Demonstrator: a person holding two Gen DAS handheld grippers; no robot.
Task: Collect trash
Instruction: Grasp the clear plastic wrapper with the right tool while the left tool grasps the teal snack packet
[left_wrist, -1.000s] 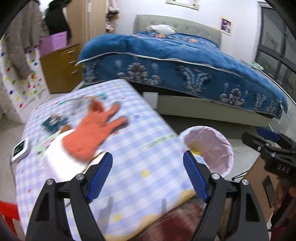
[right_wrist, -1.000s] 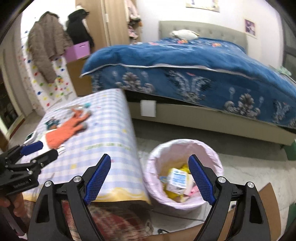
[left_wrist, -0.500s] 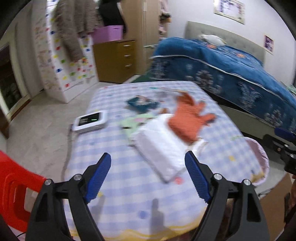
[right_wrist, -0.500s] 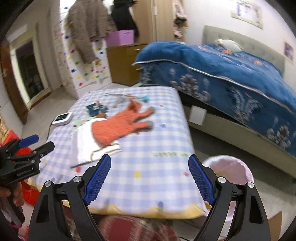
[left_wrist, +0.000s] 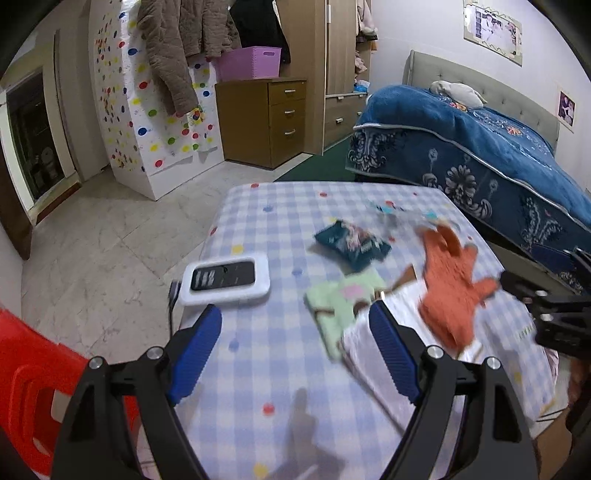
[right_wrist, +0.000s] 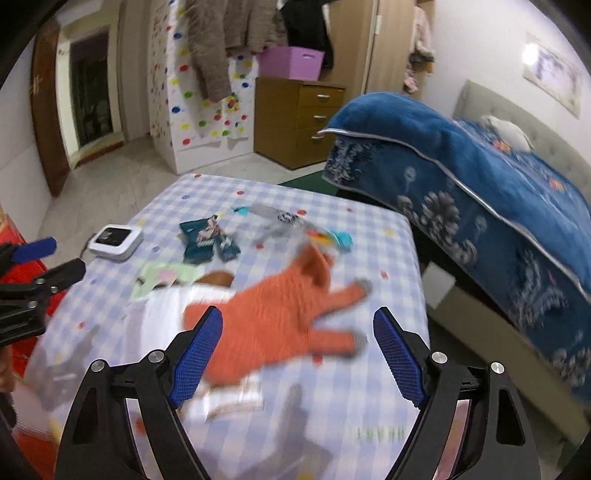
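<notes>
Hovering over the near edge of the table (left_wrist: 258, 229), the left gripper (left_wrist: 295, 350) has its blue-padded fingers (left_wrist: 195, 347) spread wide with nothing between them. The right gripper (right_wrist: 297, 354) is likewise parted and empty, poised above an orange glove (right_wrist: 280, 317) near the table's right edge.

Beneath the glove lies a white packet (left_wrist: 384, 354), partly covered by it. Just beside the packet, toward the table's centre, sits a pale green wrapper (left_wrist: 340, 302). A dark teal snack wrapper (left_wrist: 352, 245) lies farther in, apart from the green one. Clear crumpled wrappers with colourful print (right_wrist: 295, 225) lie near the far edge; motion blur prevents telling how many. A white device with a dark screen (left_wrist: 225, 280) rests at the left edge.

A red plastic chair (left_wrist: 26, 376) stands just beside the table's near left corner. A bed with a blue quilt (left_wrist: 472, 147) stands beyond the far right corner.
</notes>
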